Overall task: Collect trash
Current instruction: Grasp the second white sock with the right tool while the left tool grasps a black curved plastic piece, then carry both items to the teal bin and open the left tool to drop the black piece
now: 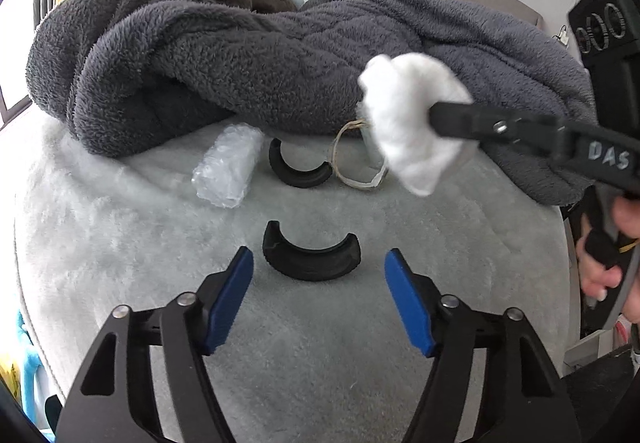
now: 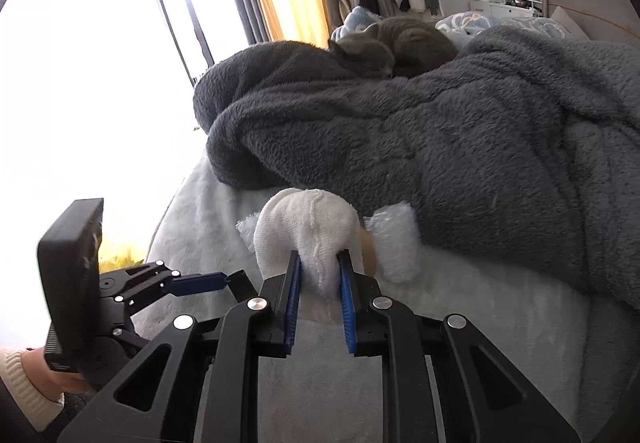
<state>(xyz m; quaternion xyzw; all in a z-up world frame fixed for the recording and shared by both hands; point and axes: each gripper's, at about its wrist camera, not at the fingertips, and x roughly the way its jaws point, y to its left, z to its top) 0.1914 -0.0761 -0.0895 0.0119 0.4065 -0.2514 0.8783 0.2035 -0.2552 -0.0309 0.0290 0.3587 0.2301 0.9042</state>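
Left claw gapes above black half-ring; right claw clamps white cloth

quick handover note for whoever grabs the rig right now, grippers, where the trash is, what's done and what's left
Right gripper: shut on the white wad, lifted off the bed.
Left gripper: open, holding nothing, pointed at the near black half-ring that lies just ahead of its fingers.
Still lying on the light fleece cover, along the edge of the dark grey blanket: bubble wrap roll, far black half-ring, string loop.
A cat sleeps on the blanket.
Done: wad picked up. Left: bin it (no bin in view), then collect the other four pieces.
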